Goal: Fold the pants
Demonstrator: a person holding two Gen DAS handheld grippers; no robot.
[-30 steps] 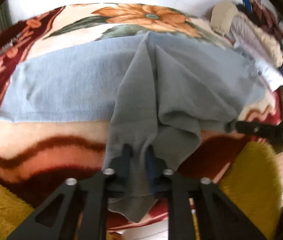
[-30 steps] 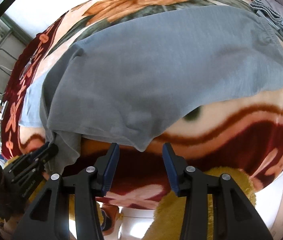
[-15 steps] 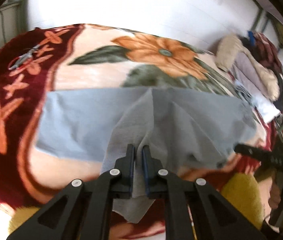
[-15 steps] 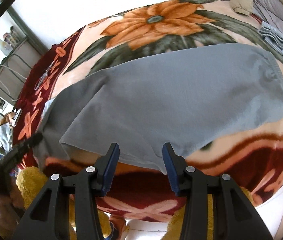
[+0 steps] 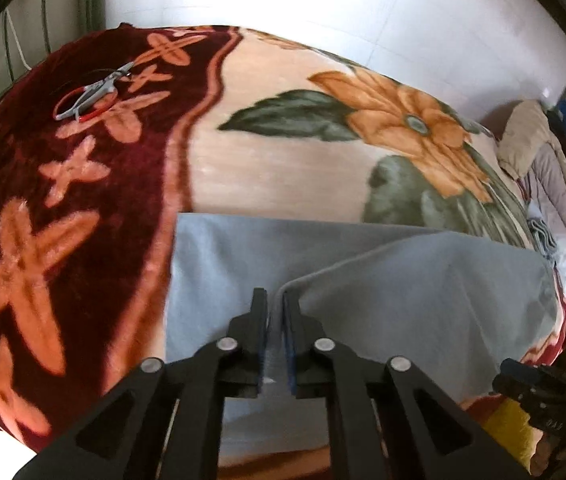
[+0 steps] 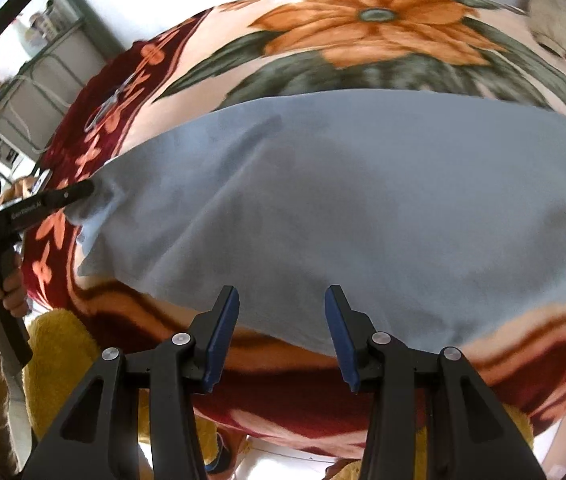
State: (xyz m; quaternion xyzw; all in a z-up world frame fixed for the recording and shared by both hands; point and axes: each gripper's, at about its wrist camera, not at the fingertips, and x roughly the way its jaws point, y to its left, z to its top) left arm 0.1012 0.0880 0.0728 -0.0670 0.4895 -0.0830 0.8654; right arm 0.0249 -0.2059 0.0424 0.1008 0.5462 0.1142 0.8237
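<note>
Grey pants (image 5: pixel 403 300) lie folded lengthwise across the flowered blanket (image 5: pixel 283 160), one layer over the other. My left gripper (image 5: pixel 274 296) pinches the top layer's corner near the pants' left end; grey cloth fills the narrow gap between its pads, and its jaws are opening slightly. From the right wrist view, the pants (image 6: pixel 363 200) spread wide, and the left gripper (image 6: pixel 87 190) holds their raised left corner, with a hand (image 6: pixel 11 292) on its handle. My right gripper (image 6: pixel 281 292) hovers open over the pants' near edge with nothing between its fingers.
Scissors with red handles (image 5: pixel 91 96) lie on the blanket's dark red border at the far left. A pile of clothes (image 5: pixel 543 184) sits at the right end. A yellow plush cover (image 6: pixel 63 344) hangs below the near edge. A metal rack (image 6: pixel 43 64) stands far left.
My left gripper carried the bunched grey leg to the left and pulled it out flat over the lower layer. The right gripper shifted along the near edge, still open.
</note>
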